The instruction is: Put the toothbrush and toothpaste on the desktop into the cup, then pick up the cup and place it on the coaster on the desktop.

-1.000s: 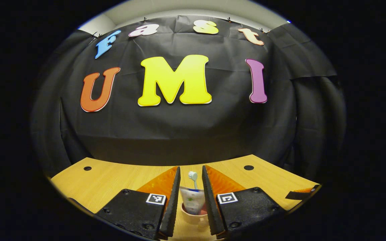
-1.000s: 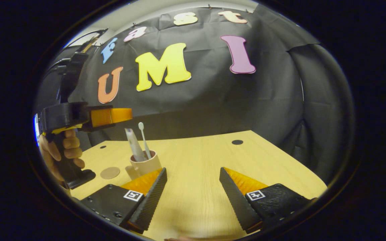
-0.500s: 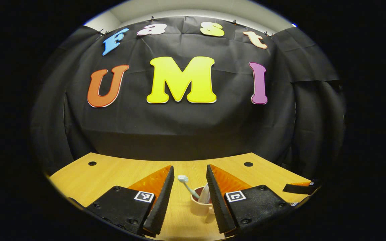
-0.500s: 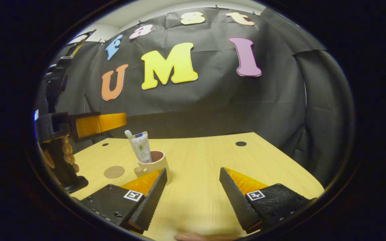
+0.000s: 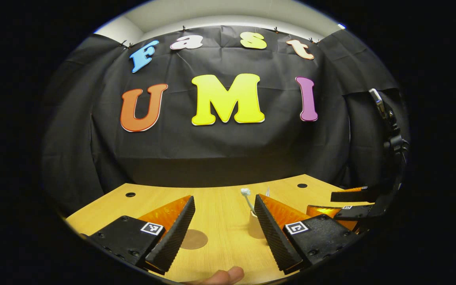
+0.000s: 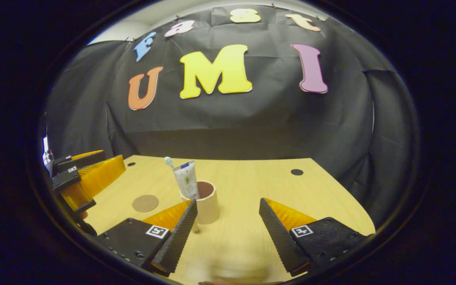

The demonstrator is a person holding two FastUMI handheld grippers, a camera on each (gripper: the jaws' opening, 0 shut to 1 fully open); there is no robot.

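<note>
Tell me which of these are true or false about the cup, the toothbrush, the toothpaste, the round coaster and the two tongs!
1. The toothpaste stands inside the cup. True.
2. The cup already sits on the coaster. False: it stands on the bare desktop, apart from the coaster.
3. The toothbrush lies flat on the desktop. False: it stands in the cup, its head poking up behind the toothpaste.
4. The right tongs are open and hold nothing. True.
5. The left tongs are squeezing the cup. False: they are open, with the cup beside one finger.
</note>
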